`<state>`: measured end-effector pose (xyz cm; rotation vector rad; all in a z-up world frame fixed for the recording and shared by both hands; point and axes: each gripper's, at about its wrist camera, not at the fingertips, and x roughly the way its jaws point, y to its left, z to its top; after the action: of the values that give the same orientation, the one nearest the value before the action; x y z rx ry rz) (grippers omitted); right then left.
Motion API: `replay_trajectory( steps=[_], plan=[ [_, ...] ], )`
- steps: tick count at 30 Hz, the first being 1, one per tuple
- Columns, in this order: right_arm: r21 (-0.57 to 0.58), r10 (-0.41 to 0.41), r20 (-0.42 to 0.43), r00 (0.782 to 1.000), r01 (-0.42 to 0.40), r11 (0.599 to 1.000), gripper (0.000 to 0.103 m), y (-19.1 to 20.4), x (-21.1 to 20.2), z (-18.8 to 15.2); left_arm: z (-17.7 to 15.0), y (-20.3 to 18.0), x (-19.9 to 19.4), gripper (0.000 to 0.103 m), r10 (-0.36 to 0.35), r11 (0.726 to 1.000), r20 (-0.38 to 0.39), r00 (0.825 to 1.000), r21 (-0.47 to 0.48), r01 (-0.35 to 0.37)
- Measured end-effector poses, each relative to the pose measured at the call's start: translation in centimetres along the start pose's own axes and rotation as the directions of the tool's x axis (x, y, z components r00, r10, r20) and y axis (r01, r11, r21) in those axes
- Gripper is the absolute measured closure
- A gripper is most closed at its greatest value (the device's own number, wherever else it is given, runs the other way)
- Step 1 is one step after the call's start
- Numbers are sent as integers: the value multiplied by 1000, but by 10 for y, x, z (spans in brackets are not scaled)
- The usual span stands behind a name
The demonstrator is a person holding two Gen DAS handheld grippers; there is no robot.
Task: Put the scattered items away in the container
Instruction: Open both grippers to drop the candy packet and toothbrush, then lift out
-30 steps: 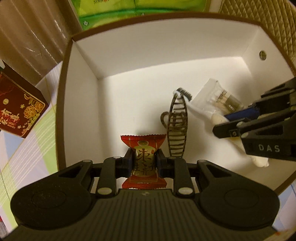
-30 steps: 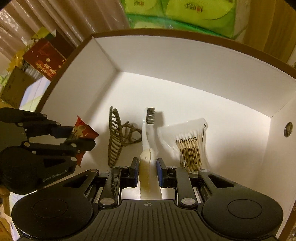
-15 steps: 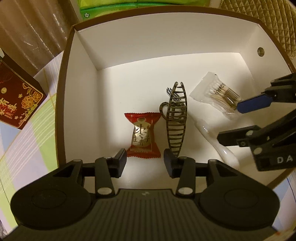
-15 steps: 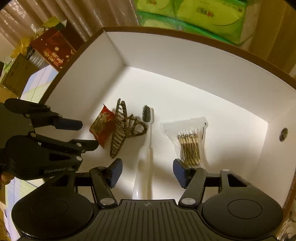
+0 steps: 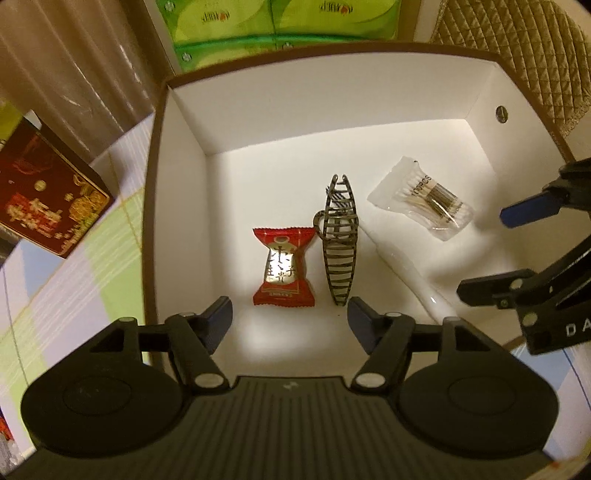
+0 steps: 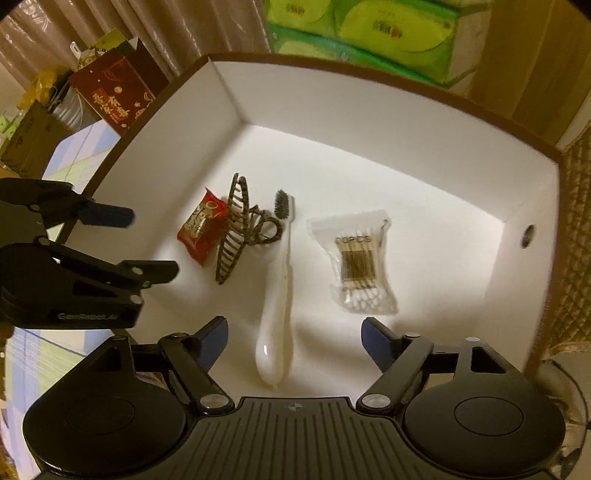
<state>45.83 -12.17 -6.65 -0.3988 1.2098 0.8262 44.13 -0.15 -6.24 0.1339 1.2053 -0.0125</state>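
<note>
Change: a second earlier the left gripper (image 5: 288,321) pinched the red snack packet (image 5: 283,272) and the right gripper (image 6: 293,341) pinched the toothbrush (image 6: 277,306); both items now lay loose on the box floor.
Tongs: both pairs were opening, with nothing pressed between the pads; the toothbrush handle lay below the right pair, untouched.
Location: the packet, hair claw clip (image 5: 340,243), toothbrush and cotton swab bag (image 6: 360,262) all sat inside the white box (image 5: 177,206); the packet lay just beside the clip, and the brush head was near it.
Handling: the packet looked light, crinkly and slippery, best taken across its filled middle; the toothbrush looked stiff and smooth, best gripped at the thick handle; the clip seemed rigid but open-ribbed, so its spine would serve.
Surface: a checked cloth (image 5: 74,288) in green, lilac and blue lay under the box.
Room: green tissue packs (image 6: 369,26) stood behind the box, with a dark red carton (image 5: 44,199) to its left.
</note>
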Motion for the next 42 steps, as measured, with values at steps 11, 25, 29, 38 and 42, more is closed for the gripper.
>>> replay_trajectory(
  steps=[11,25,29,38,42],
  plan=[
    [-8,-67,94,993,68,998,19,11,-36,-16,-16,-7,-42,20,25,999,69,997,-21,-23],
    [31,-97,190,977,93,995,15,19,-82,-48,-48,-30,-99,15,23,1000,151,988,-10,-22],
    [40,-104,220,970,97,994,15,23,-96,-57,-57,-36,-115,15,25,1000,175,984,-3,-25],
    [34,-109,285,952,103,994,15,39,-124,-79,-80,-42,-150,15,9,1000,228,974,-12,-7],
    [18,-109,329,938,110,994,15,47,-138,-94,-98,-42,-168,15,4,1000,272,962,-14,0]
  ],
)
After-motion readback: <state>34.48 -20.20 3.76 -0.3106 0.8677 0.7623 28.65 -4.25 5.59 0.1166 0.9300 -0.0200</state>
